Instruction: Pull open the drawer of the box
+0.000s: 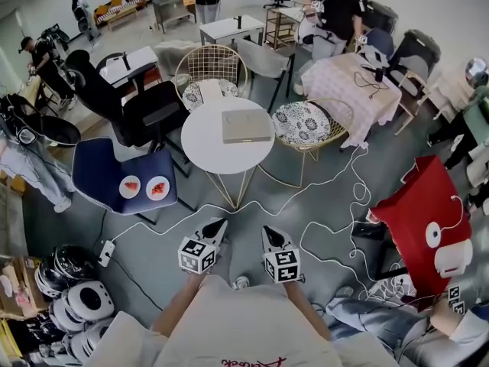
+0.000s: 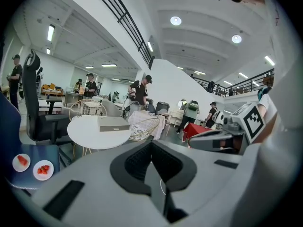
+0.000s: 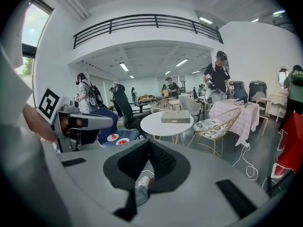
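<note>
Pretty bright, even light from ceiling lamps [image 2: 175,20] high above the round worktop [image 1: 206,144], soft shadows, heavy fisheye bending plus black corners.

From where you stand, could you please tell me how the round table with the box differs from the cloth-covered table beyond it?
The round table has a bare white top; the cloth-covered table is rectangular under a pale checked cloth. The round table stands on thin gold legs; the cloth-covered table's legs are hidden. The round table bears the box; the cloth-covered table bears a dark cable. A gold wire chair stands between them.
</note>
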`<act>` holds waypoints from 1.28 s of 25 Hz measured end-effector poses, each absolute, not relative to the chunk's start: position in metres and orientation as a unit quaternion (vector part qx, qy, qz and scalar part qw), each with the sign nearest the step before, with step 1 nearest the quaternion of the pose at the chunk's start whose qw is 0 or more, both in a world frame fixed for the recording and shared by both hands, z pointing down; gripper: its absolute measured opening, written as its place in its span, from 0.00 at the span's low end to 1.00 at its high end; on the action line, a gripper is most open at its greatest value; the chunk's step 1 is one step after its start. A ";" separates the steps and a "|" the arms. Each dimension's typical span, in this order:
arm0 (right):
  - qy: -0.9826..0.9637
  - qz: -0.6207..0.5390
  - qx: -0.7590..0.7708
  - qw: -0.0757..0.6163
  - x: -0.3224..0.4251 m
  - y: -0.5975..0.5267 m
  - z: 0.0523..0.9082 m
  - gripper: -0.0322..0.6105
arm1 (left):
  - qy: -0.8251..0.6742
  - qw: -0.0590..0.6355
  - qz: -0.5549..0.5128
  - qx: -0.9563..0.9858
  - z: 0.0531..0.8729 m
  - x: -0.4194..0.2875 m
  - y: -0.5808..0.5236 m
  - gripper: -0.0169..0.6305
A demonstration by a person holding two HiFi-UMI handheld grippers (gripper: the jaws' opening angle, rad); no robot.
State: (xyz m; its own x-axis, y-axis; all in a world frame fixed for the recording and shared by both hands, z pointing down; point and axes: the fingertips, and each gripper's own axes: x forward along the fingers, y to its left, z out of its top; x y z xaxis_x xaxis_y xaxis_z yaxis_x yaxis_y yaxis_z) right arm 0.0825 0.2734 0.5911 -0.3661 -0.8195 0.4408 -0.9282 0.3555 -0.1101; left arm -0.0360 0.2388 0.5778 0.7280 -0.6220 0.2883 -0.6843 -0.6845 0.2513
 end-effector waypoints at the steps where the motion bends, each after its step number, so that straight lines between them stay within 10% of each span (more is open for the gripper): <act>1: -0.809 0.173 0.539 0.158 0.081 0.268 0.592 0.07 | -0.359 0.174 0.090 0.912 0.579 -0.038 0.235 0.05; 32: -0.791 0.191 0.553 0.180 0.057 0.024 0.580 0.07 | -0.314 0.184 0.085 0.927 0.571 -0.037 -0.028 0.04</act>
State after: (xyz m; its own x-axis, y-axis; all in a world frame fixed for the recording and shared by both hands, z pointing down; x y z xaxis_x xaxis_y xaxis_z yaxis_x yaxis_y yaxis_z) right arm 0.0569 0.0237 0.5805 -0.3229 -0.8059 0.4962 -0.9435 0.3151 -0.1021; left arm -0.0370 -0.0284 0.5709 0.7879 -0.5516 0.2736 -0.6143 -0.7343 0.2887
